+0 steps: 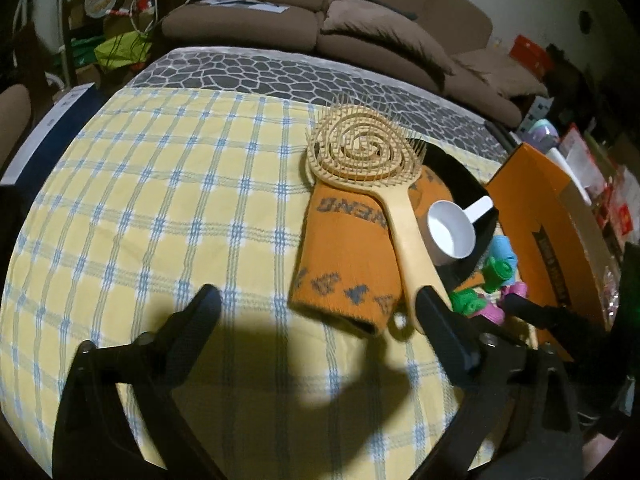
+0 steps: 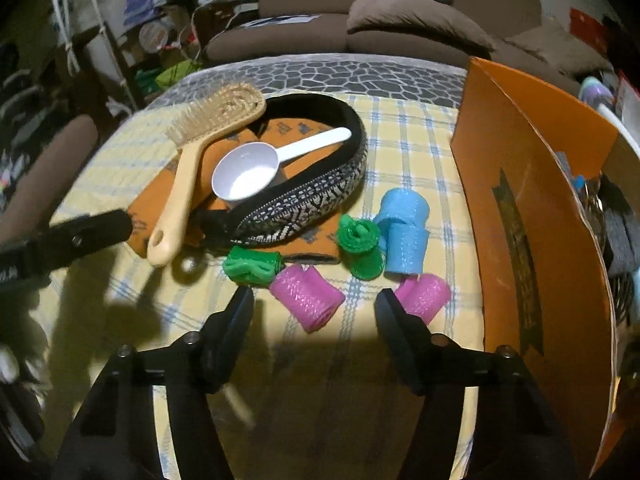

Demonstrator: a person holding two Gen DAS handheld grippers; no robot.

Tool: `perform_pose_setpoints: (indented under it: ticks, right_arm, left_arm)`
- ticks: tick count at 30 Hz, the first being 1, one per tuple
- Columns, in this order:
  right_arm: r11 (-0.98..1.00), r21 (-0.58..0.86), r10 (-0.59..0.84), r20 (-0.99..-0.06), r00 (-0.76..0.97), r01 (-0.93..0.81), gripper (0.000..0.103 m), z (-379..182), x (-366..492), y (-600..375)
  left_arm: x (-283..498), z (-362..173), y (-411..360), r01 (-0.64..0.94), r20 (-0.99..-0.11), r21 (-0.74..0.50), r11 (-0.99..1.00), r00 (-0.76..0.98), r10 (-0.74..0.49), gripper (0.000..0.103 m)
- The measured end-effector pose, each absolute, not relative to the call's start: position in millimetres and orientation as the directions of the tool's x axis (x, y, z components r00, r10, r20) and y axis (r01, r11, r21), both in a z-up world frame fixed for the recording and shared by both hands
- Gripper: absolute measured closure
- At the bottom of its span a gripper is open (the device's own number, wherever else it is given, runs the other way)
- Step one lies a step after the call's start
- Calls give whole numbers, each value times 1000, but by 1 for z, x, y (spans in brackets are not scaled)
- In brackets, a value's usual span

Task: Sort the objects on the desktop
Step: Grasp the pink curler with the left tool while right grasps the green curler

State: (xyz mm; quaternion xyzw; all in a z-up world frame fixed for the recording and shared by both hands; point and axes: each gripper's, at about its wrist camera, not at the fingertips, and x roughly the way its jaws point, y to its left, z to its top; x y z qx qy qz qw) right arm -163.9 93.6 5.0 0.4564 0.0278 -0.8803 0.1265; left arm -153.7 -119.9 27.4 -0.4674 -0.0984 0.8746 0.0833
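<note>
Between the fingers of my right gripper (image 2: 314, 302), at twelve o'clock, lies the pink roller (image 2: 306, 300). Both jaws stand apart and touch nothing, and its long axis runs slanted across the gap. My left gripper (image 1: 320, 302) is open and empty too; the brush handle (image 1: 412, 248) lies at its one o'clock, so my right hand is nearer to the rollers. Further out are the white scoop (image 2: 250, 176), the yellow checked cloth (image 1: 160, 184), the orange box (image 2: 532, 208) and the brown sofa (image 1: 320, 12).

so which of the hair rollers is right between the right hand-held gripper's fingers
The pink roller lying on its side nearest the camera, between the open right hand-held gripper fingers. The other pink roller sits outside the right finger.
</note>
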Motion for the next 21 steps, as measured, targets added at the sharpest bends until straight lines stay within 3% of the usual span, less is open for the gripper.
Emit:
perform_pose_setpoints:
  ticks: [7, 12, 14, 18, 20, 21]
  right_arm:
    - [-958, 54, -204, -818, -538, 282, 41, -3, -173, 88]
    - [-953, 18, -188, -819, -542, 303, 41, -7, -174, 84]
    - [-951, 24, -196, -817, -542, 308, 45, -7, -174, 84]
    - [-943, 23, -211, -814, -542, 332, 65, -6, -172, 81]
    - [-942, 24, -213, -814, -541, 336, 65, -5, -171, 79]
    - [-942, 30, -217, -814, -539, 334, 66, -4, -171, 79]
  left_arm:
    - [-163, 16, -114, -64, -815, -228, -971, -533, 227, 22]
    - [-168, 8, -116, -55, -818, -227, -972, -531, 221, 21]
    - [-169, 8, -113, -59, -818, -217, -974, -534, 214, 20]
    - [-169, 7, -107, -82, -817, -197, -977, -537, 210, 20]
    - [-170, 8, -107, -98, -810, -211, -973, -539, 230, 36]
    - [-170, 9, -107, -110, -803, -239, -965, -536, 260, 53]
